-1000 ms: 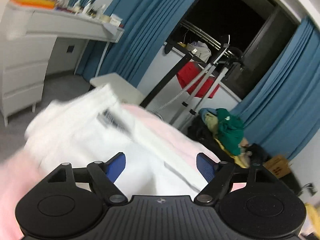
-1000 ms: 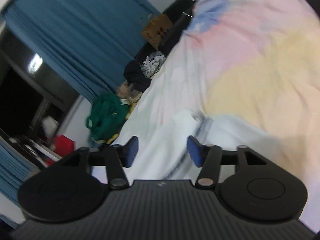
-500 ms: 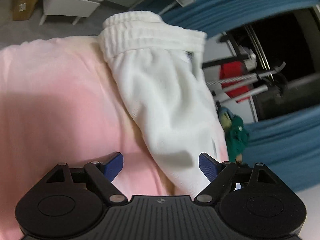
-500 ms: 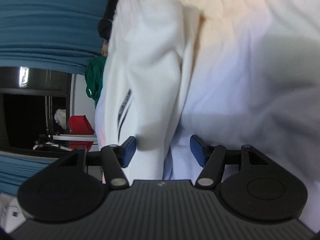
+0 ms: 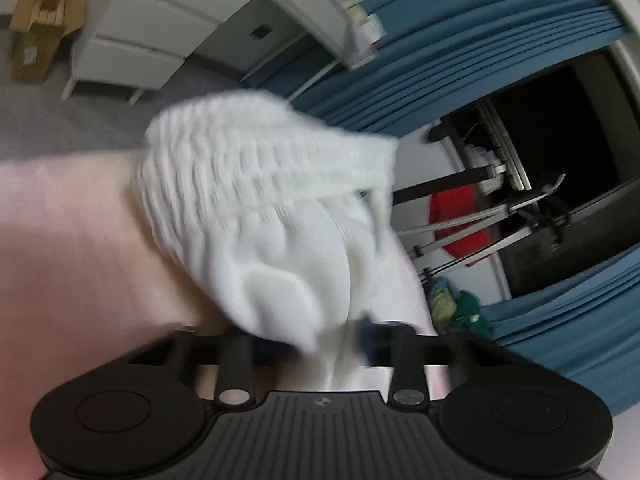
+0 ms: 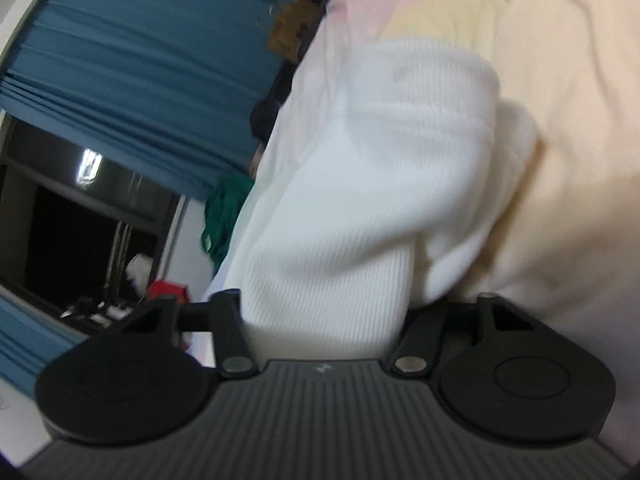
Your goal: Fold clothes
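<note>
A white knit garment (image 5: 272, 208) with a ribbed elastic waistband lies bunched on the pink part of the bed cover (image 5: 72, 240). My left gripper (image 5: 320, 340) is at its near end with its jaws closing. Cloth is gathered between them, and one blue pad (image 5: 366, 336) presses its side. In the right wrist view the same white garment (image 6: 384, 160) lies on the pale yellow bed cover (image 6: 560, 80). My right gripper (image 6: 324, 320) is closing too, with a thick fold of ribbed cloth filling the gap and hiding both pads.
White drawers (image 5: 132, 36) and a cardboard box (image 5: 40, 24) stand on the grey floor beyond the bed. Blue curtains (image 5: 440, 52), a clothes rack with a red garment (image 5: 456, 216) and a green clothes heap (image 5: 468, 308) lie past the bed's far edge.
Both grippers came down onto the white garment and their jaws drew together on the cloth. The left view rolled, and the waistband now rises off the bed.
</note>
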`<action>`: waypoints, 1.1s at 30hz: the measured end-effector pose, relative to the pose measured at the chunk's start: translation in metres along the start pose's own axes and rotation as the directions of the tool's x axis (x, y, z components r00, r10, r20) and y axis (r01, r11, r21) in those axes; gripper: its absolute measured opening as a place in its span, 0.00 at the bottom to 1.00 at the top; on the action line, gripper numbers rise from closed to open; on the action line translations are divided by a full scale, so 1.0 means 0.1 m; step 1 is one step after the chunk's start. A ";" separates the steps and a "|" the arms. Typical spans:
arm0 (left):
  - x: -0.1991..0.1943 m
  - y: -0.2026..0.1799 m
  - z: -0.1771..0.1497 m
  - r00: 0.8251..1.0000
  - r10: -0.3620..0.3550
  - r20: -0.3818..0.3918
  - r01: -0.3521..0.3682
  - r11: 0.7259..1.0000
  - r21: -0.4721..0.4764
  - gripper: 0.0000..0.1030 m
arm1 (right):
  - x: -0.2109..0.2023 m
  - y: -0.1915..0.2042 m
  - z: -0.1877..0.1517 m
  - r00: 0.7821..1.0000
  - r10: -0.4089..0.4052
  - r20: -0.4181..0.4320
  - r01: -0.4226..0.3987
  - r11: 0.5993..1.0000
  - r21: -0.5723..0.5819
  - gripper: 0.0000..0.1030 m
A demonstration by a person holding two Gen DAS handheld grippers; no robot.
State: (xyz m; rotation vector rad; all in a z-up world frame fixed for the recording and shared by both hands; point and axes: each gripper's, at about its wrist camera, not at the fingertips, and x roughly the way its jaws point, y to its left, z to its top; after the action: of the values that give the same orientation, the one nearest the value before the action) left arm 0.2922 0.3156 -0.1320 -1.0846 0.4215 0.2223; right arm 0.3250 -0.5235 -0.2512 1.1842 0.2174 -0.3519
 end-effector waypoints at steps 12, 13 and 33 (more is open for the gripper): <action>-1.25 -0.40 0.04 0.996 -0.065 0.057 0.064 0.998 0.022 0.14 | -0.36 0.17 0.19 0.999 -0.035 -0.019 0.036 0.998 0.055 0.16; -1.37 -0.38 0.04 0.997 -0.061 0.051 0.060 0.998 0.019 0.14 | -0.46 0.10 0.22 0.999 -0.040 -0.037 0.043 0.996 0.079 0.16; -2.23 -0.05 -0.37 0.959 0.283 0.023 -0.270 0.882 0.387 0.38 | -1.13 -0.42 0.30 0.959 -0.072 -0.274 0.122 0.978 0.169 0.16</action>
State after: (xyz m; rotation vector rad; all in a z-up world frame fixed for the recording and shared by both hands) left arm 0.0857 0.2864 -0.0453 -0.6355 0.6244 0.3575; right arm 0.2041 -0.5483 -0.2375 1.4076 0.4878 -0.3026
